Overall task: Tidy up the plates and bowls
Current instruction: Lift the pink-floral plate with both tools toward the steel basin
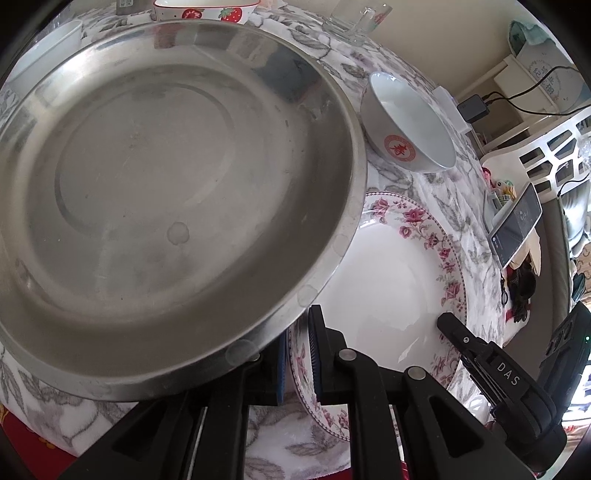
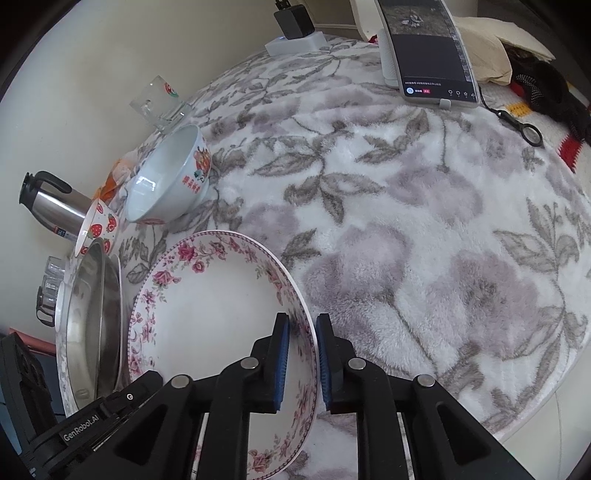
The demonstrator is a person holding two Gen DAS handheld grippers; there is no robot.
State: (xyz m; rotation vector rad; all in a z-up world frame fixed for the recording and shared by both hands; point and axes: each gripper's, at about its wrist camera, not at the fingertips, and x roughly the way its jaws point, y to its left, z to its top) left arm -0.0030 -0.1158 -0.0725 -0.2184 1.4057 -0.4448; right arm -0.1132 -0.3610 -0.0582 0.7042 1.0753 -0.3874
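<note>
A big steel plate [image 1: 166, 203] fills the left wrist view, tilted and overlapping the left part of a flower-rimmed white plate [image 1: 388, 277]. My left gripper [image 1: 297, 325] is shut at the steel plate's near rim, which hides one fingertip. In the right wrist view the steel plate [image 2: 92, 321] stands steeply beside the flowered plate [image 2: 214, 314]. My right gripper [image 2: 303, 317] straddles the flowered plate's right rim. Its pads stand slightly apart, with a gap on the inner side. A white bowl with a red emblem [image 1: 406, 125] sits behind the plates, and it also shows in the right wrist view [image 2: 166, 177].
A strawberry bowl [image 2: 98, 225], a steel flask [image 2: 51, 203] and a glass mug [image 2: 159, 99] line the wall side. A propped phone [image 2: 428, 51], a charger [image 2: 295, 22] and scissors [image 2: 521, 125] lie at the far edge. The flowered fleece cloth [image 2: 406, 221] covers the table.
</note>
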